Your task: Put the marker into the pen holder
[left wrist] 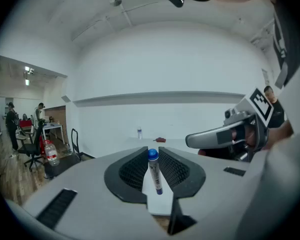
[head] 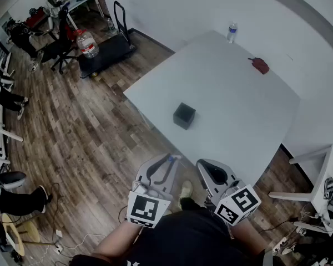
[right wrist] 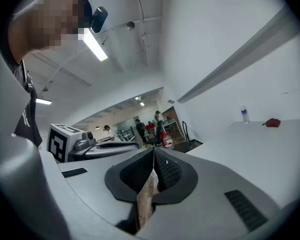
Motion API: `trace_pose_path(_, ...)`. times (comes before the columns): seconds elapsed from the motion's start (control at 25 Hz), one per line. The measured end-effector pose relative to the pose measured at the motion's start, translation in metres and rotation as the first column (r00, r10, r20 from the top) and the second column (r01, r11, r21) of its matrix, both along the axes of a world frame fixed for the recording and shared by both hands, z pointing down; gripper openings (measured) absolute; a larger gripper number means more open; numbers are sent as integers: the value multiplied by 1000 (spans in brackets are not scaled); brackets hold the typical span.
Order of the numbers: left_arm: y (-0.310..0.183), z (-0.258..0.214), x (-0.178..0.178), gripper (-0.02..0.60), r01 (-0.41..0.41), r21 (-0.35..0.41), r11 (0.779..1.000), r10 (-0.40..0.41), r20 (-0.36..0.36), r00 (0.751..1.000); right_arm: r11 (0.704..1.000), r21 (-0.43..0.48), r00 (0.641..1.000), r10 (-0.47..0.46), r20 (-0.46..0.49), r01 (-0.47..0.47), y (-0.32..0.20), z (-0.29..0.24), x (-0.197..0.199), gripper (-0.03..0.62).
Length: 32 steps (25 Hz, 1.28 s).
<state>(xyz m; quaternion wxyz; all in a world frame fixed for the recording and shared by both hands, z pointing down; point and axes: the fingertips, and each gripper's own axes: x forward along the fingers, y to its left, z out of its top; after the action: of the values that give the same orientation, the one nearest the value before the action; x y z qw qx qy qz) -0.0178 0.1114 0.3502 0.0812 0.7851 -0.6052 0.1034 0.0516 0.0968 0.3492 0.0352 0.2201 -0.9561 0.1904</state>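
1. I'm gripping the marker in the left gripper, whose fingers are closing snugly on its barrel. It's standing between them, cap toward the tips, leaning a touch.
2. The pen holder is sitting well apart on the white counter, and I'm hovering short of the near edge.
3. I'm judging that the smooth barrel is liable to slip or pivot in this narrow pinch during the reach.
4. If the marker is arriving tilted, it could catch the rim and shove the small holder aside.
5. The right gripper is idling alongside, its fingers pressing together on nothing, so nothing is steadying the holder.
6. The marker is showing a slim white barrel, dark print, a blue cap and a blue tail end.
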Motion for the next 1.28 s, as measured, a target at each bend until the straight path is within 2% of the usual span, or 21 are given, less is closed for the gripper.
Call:
trace_pose_path(0.24,-60,4,5,67,11,-8,1000,-11,25,1000,1000,-3,1000,-13,15,13,-55,-3,6,15)
trace_pose_path(0.48,-104,21,-1,67,6,-35,999,-4,73,997,1000,-27,1000,-3,21,3,-85,1,5,15)
trace_pose_path(0.88,-178,79,-16,69,-77,-83,994,89,158,983,993,-64,995,93,-23,-94,-132,18,-7,15)
trace_pose_path(1.08,-205,124,-15,68,-134,-136,982,162,225,961,983,-105,987,148,-61,-154,-155,30,-13,15)
trace_pose_path(1.28,-223,174,-18,67,-176,-201,964,233,312,921,969,-161,980,174,-102,-188,-174,51,-22,15)
